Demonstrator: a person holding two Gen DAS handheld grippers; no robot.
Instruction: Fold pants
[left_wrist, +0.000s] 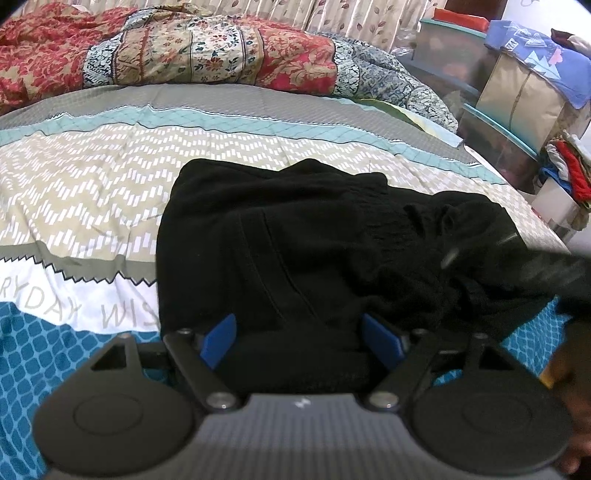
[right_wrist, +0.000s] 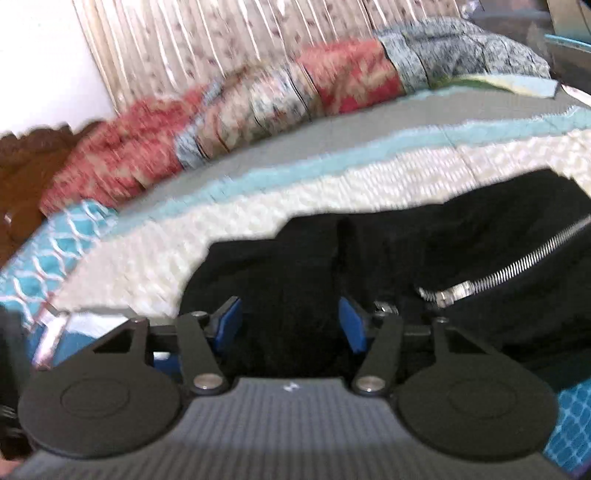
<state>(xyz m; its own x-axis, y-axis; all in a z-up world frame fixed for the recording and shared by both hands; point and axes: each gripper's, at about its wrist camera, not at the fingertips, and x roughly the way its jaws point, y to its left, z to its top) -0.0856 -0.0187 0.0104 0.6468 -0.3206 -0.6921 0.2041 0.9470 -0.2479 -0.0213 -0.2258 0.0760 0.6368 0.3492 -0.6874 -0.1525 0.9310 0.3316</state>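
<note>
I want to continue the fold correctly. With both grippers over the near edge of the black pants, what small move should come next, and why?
Probably close both grippers on the cloth. The left gripper and the right gripper each have the near edge of the black pants between open blue pads, apparently not yet pinched. The pants lie bunched on the patterned bedspread, so a firm grip seems needed before lifting.

patterned bedspread (left_wrist: 110, 177), floral quilt (left_wrist: 184, 55), curtain (left_wrist: 351, 18)
</note>
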